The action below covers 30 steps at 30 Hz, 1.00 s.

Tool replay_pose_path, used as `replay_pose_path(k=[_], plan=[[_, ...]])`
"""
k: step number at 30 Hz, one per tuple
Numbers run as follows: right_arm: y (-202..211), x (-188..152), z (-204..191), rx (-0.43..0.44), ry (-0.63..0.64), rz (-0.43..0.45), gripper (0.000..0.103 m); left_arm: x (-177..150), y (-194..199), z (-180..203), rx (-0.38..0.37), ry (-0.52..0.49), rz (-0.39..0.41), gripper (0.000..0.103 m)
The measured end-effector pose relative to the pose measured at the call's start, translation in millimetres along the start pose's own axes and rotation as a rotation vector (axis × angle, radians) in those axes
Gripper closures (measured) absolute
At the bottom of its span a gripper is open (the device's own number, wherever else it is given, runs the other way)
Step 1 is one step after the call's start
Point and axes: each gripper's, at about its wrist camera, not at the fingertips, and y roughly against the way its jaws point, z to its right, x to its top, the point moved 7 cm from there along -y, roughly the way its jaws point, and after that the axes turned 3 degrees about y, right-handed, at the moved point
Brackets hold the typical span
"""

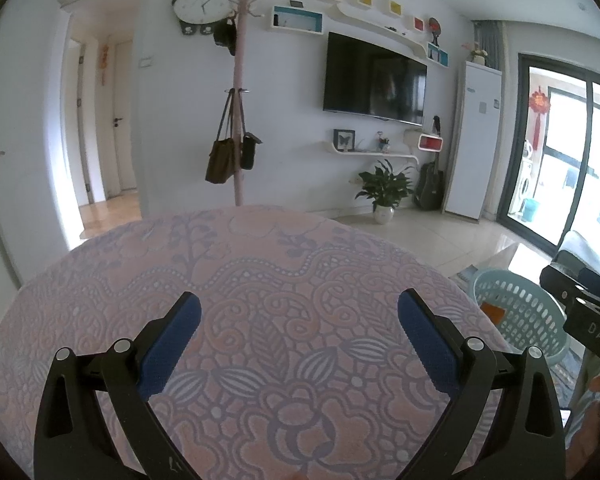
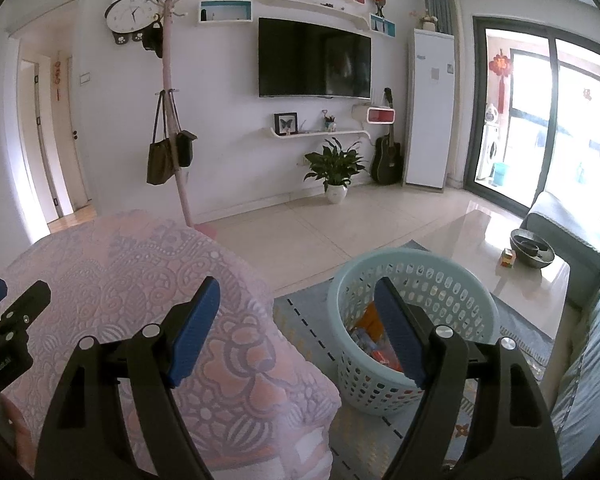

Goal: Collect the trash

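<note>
My left gripper (image 1: 299, 309) is open with nothing between its blue pads, held low over a pink patterned cover (image 1: 260, 272). My right gripper (image 2: 297, 291) is open and empty too, above the right end of the same cover (image 2: 140, 280). A light blue plastic basket (image 2: 452, 266) stands on the floor just right of the cover, and the right finger overlaps it in the right wrist view. Orange and mixed wrappers (image 2: 370, 322) lie inside it. The basket (image 1: 520, 312) also shows at the right of the left wrist view. No loose trash is visible on the cover.
A glossy coffee table (image 2: 480, 240) beyond the basket carries a dark bowl (image 2: 532, 249) and a small cube (image 2: 508, 258). A grey sofa (image 2: 592, 360) runs along the right. A blue rug (image 2: 312, 312) lies under the basket. A coat stand (image 2: 176, 140) with bags rises behind the cover.
</note>
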Motion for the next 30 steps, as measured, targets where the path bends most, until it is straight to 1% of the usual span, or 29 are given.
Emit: replay_pose_path(k=[7,13,15,30], plan=[[1.1,1.1,-3.0,0.012,0.004,0.000,0.028,-0.7,0.3,0.2,-0.006,0.000,-0.001,0.007],[2.2,1.8,-6.0,-0.002,0.037,0.008,0.028,-1.4,-0.4,-0.8,-0.001,0.004,-0.007,0.007],[1.2,1.1,-6.7,-0.020,0.055,0.007,0.028,-1.6,-0.1,-1.1,-0.004,0.005,-0.009,0.007],[-1.2,3.0,-7.3,-0.019,0.062,0.007,0.028,-1.4,-0.1,1.5,-0.004,0.020,-0.015,0.007]])
